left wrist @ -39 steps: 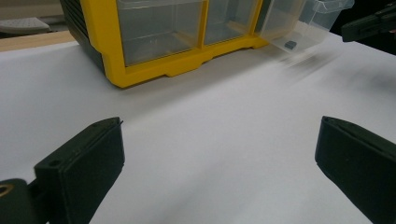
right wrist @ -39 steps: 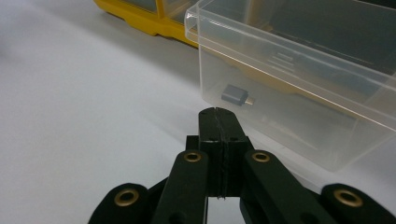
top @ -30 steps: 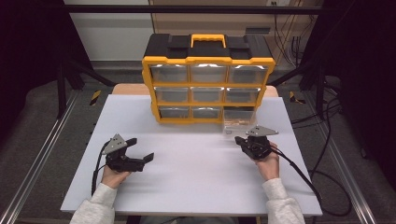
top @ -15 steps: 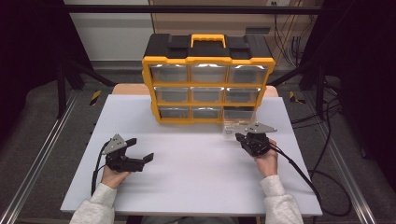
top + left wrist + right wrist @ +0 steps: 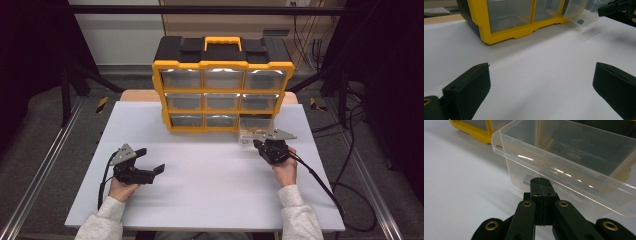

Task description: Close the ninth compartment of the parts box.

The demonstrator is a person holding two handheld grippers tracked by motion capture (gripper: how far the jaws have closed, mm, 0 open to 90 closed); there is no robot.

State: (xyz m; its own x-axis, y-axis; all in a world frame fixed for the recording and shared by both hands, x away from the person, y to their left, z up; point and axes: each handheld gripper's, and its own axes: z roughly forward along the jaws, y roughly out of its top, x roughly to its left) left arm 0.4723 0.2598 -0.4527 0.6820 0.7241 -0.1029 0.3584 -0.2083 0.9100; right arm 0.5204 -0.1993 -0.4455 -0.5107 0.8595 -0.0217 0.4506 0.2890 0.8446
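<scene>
A yellow and black drawer cabinet (image 5: pixel 222 65) with several clear drawers stands at the back of the white table (image 5: pixel 210 200). Its bottom right drawer (image 5: pixel 255 131) is pulled partly out. My right gripper (image 5: pixel 260 144) is shut, and its tips press against the front wall of that clear drawer (image 5: pixel 574 152), just under the lip, with nothing between the jaws (image 5: pixel 540 181). A small grey piece (image 5: pixel 526 180) lies inside the drawer. My left gripper (image 5: pixel 150 160) rests open on the table at the left, well short of the cabinet (image 5: pixel 506 32), its jaws wide apart (image 5: pixel 541 82).
A wooden board (image 5: pixel 135 95) shows under the cabinet's back left. Metal frame rails (image 5: pixel 45 160) run along both sides of the table. A black cable (image 5: pixel 320 185) trails from the right gripper over the table's right edge.
The right hand has edged slightly forward toward the pulled-out drawer. The left gripper has not moved.
</scene>
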